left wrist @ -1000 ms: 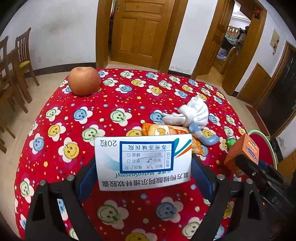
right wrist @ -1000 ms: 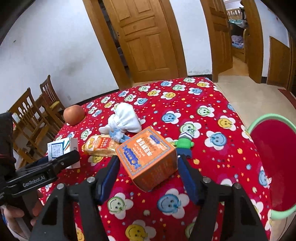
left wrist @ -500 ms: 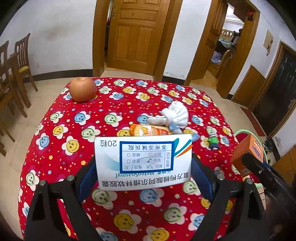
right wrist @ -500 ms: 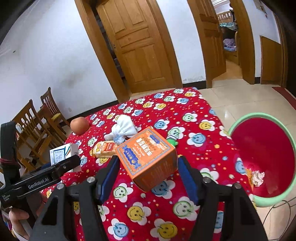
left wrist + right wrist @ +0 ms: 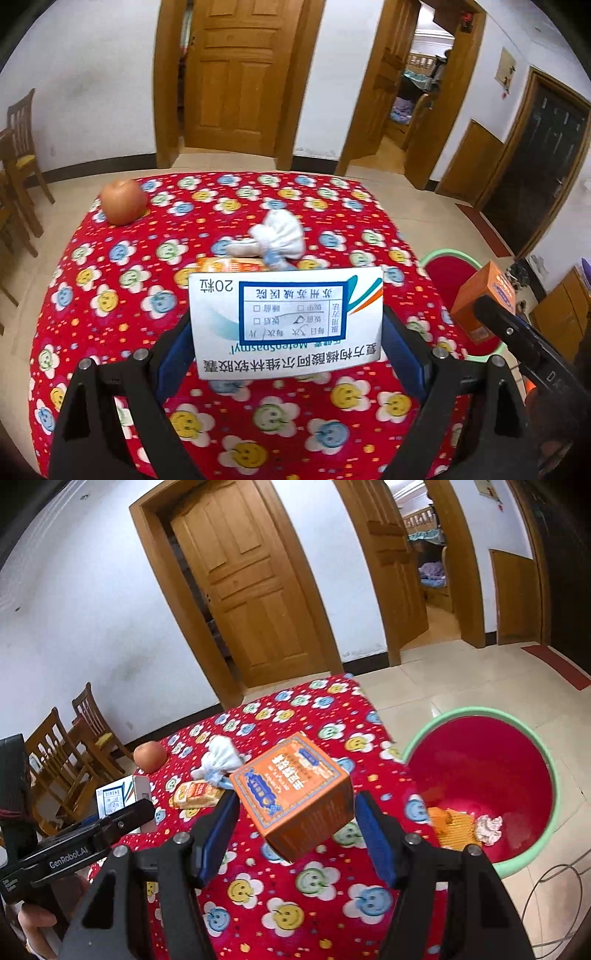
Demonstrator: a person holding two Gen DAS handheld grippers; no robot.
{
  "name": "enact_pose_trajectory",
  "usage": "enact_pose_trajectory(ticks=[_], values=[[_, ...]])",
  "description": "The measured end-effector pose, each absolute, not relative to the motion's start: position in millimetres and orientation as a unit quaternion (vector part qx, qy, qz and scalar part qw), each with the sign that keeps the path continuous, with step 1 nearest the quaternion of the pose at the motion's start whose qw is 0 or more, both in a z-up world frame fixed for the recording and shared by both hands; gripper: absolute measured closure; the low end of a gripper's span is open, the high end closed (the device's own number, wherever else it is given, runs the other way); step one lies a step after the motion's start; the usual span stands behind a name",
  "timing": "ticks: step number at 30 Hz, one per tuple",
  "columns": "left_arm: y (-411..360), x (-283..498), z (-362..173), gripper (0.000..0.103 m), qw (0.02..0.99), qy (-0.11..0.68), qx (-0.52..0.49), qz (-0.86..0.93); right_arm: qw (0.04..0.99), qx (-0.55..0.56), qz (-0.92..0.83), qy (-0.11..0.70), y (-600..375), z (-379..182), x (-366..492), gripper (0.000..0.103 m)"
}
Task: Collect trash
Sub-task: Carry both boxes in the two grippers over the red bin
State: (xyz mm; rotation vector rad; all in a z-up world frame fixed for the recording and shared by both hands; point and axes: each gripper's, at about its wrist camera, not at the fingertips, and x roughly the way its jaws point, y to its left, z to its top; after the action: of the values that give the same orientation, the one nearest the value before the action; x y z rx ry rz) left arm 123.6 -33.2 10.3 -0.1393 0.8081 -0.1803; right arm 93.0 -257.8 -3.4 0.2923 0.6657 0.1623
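My left gripper [image 5: 288, 332] is shut on a white medicine box [image 5: 286, 321] with blue print, held above the red smiley tablecloth [image 5: 122, 306]. My right gripper [image 5: 295, 823] is shut on an orange box [image 5: 295, 794], held above the table's right edge beside the red bin with a green rim [image 5: 480, 768]. The orange box also shows in the left wrist view [image 5: 480, 299], and the white box in the right wrist view [image 5: 122, 794]. An orange snack packet [image 5: 197, 794] and a white tied bag [image 5: 219, 757] lie on the table.
An apple [image 5: 123, 201] sits at the table's far left corner. The bin on the floor to the right holds crumpled paper [image 5: 487, 829] and orange scraps [image 5: 452, 829]. Wooden chairs [image 5: 74, 753] stand at the left. Wooden doors [image 5: 236, 74] lie behind.
Both grippers have risen and pulled back from the table with their boxes. The right gripper has swung right, and the bin now shows more fully.
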Motion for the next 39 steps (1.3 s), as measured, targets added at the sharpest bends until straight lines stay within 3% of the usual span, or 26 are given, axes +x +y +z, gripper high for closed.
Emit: enact_pose_trajectory(ticks=[15, 39], values=[[-119.2, 140.8, 21.3, 0.012, 0.907, 0.39, -0.022, -0.16, 0.934, 0.176, 0.019, 0.312, -324.8, -5.2, 81.5, 0.036], [-249.0, 182.3, -26.5, 0.012, 0.875, 0.414, 0.063, -0.241, 0.909, 0.213, -0.09, 0.347, -426.4, -49.9, 86.3, 0.035]])
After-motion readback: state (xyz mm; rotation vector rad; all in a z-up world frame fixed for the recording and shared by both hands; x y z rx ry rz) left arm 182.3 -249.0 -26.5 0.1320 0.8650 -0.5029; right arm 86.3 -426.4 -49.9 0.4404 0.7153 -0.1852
